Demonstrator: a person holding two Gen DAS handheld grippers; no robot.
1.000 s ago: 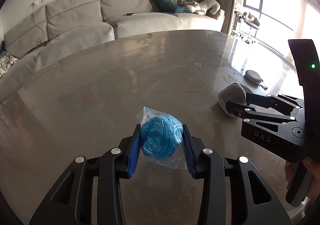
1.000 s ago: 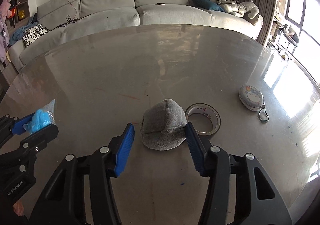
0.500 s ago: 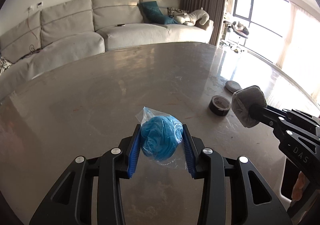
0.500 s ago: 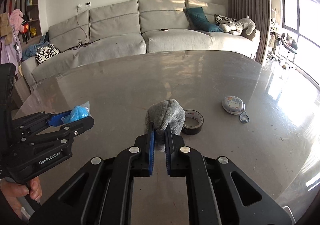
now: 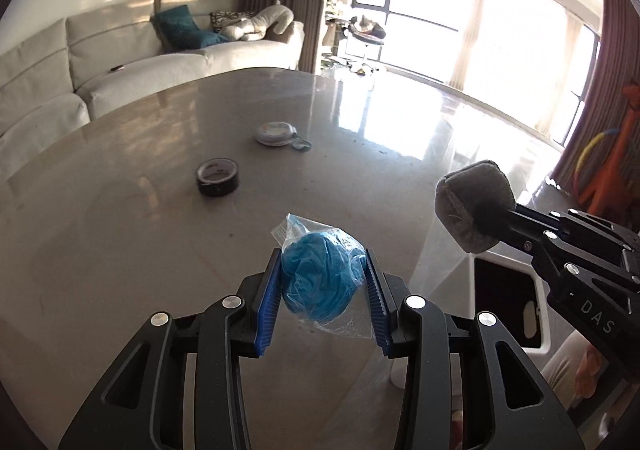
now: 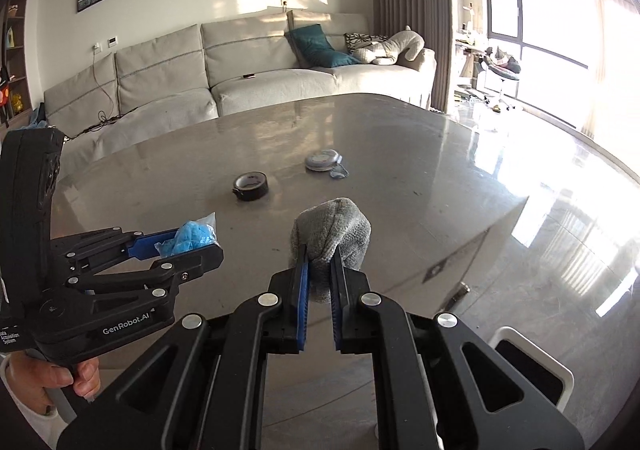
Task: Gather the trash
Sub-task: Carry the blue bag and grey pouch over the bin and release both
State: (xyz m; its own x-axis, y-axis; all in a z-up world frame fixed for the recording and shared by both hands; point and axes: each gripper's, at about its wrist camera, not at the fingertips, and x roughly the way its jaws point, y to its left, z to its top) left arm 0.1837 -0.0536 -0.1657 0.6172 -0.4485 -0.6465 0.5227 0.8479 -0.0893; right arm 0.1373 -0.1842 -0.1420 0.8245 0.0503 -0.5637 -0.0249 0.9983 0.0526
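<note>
My left gripper (image 5: 322, 282) is shut on a blue wad in a clear plastic bag (image 5: 318, 278), held above the grey table (image 5: 120, 230). In the right wrist view the same left gripper (image 6: 192, 244) shows at the left with the blue bag (image 6: 194, 236) between its pads. My right gripper (image 6: 320, 270) is shut on a grey cloth bundle (image 6: 332, 230), lifted off the table near its right edge. The left wrist view shows the grey bundle (image 5: 474, 206) at the right, over a white bin (image 5: 508, 306) with a dark opening beside the table.
A black tape roll (image 5: 218, 178) and a round tin with a keychain (image 5: 276, 132) lie on the table. The white bin (image 6: 532, 370) stands on the glossy floor below the table's right edge. A beige sofa (image 6: 248, 62) runs behind the table. A hand (image 6: 48, 374) grips the left handle.
The right gripper closed on the grey bundle and lifted it off the table. Both grippers swung right toward the table's edge, bringing the white bin into view. The left grip held.
</note>
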